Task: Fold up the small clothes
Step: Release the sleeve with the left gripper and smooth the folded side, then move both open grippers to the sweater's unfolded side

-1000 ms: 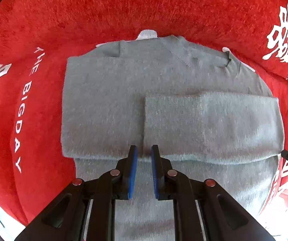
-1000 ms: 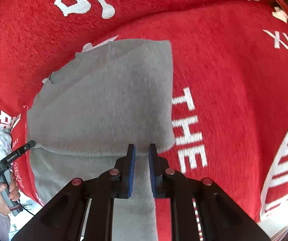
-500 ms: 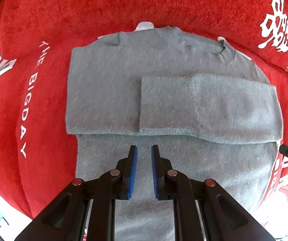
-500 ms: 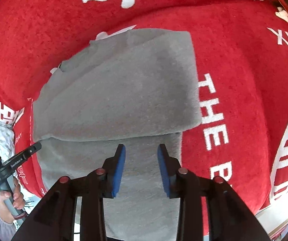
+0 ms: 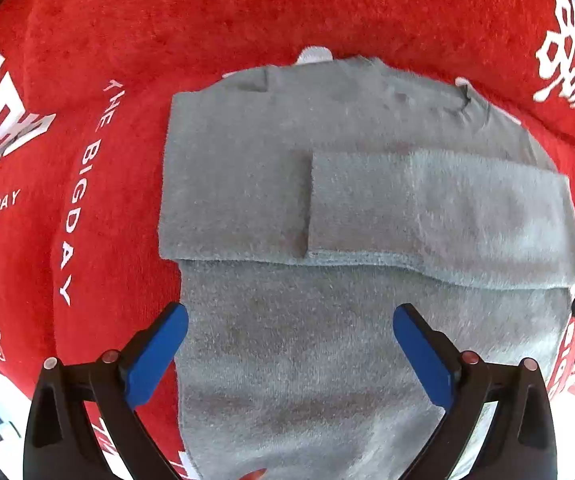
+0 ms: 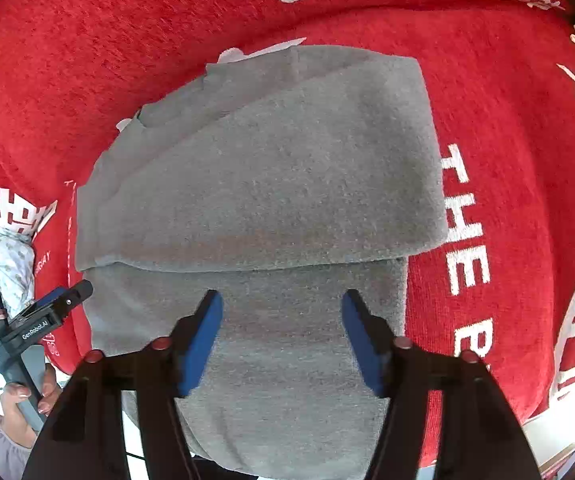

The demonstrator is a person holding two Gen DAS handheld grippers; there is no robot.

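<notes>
Left gripper (image 5: 287, 318): blue-padded fingers (image 5: 155, 354) standing wide apart, gripping nothing, hovering over the lower half of the sweater (image 5: 327, 220).

Right gripper (image 6: 282, 310): fingers (image 6: 203, 336) also spread, somewhat less widely, holding nothing, hanging above the near portion of the same garment.

Sweater (image 6: 255, 208): grey, fuzzy knit, lying flat on a red cloth (image 5: 247, 12) printed with white lettering. Both sleeves are lying folded across the chest, forming a band over the body; the neckline is pointing away from the grippers.

Left view is showing the sleeve cuff (image 5: 361, 204) resting on top, its edge near the middle of the band. Right view is showing the left gripper's handle (image 6: 19, 332) in the person's hand (image 6: 27, 396) at the cloth's edge.
</notes>
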